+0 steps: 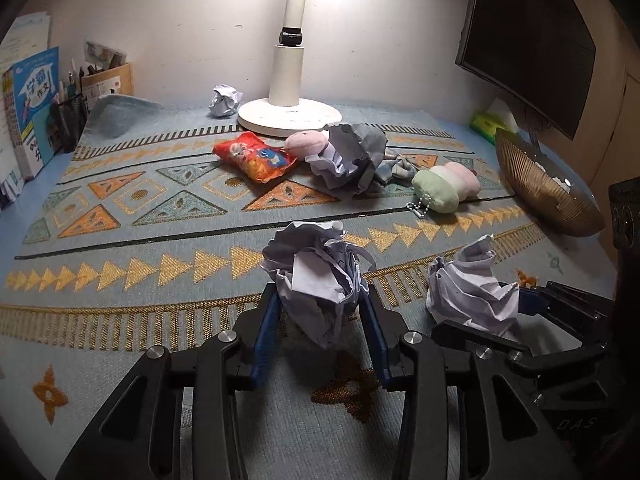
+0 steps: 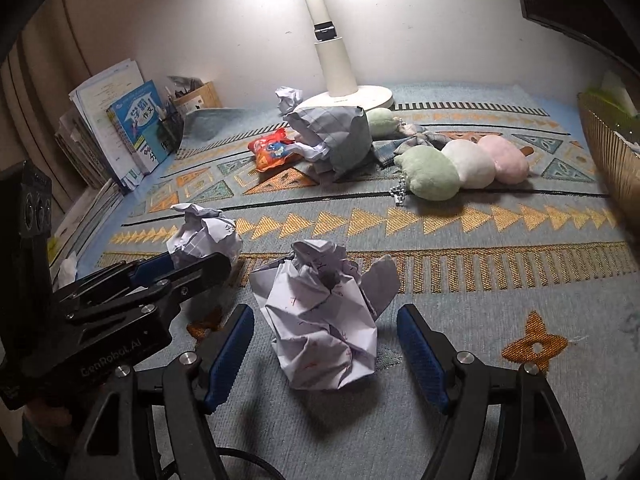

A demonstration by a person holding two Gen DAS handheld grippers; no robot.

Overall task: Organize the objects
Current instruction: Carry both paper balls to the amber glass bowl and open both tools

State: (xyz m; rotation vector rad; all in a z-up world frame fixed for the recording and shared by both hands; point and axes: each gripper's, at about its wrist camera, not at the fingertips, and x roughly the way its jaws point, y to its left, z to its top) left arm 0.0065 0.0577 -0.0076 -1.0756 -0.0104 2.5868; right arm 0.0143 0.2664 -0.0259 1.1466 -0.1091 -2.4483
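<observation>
My left gripper (image 1: 320,312) is shut on a crumpled paper ball (image 1: 316,280), its blue pads pressing both sides. It also shows in the right wrist view (image 2: 204,236), with the left gripper (image 2: 188,264) around it. My right gripper (image 2: 326,344) is open, its fingers on either side of a second crumpled paper ball (image 2: 324,320) that lies on the mat without touching the pads. This ball shows in the left wrist view (image 1: 472,292) with the right gripper (image 1: 516,316) around it.
On the patterned mat (image 1: 160,240) lie a large grey-white crumpled paper (image 1: 348,156), a red snack bag (image 1: 256,156), a three-colour plush (image 1: 444,184), a pink plush (image 1: 306,142) and another paper ball (image 1: 225,101). Lamp base (image 1: 288,116) at back, wicker basket (image 1: 540,188) right, books (image 1: 28,108) left.
</observation>
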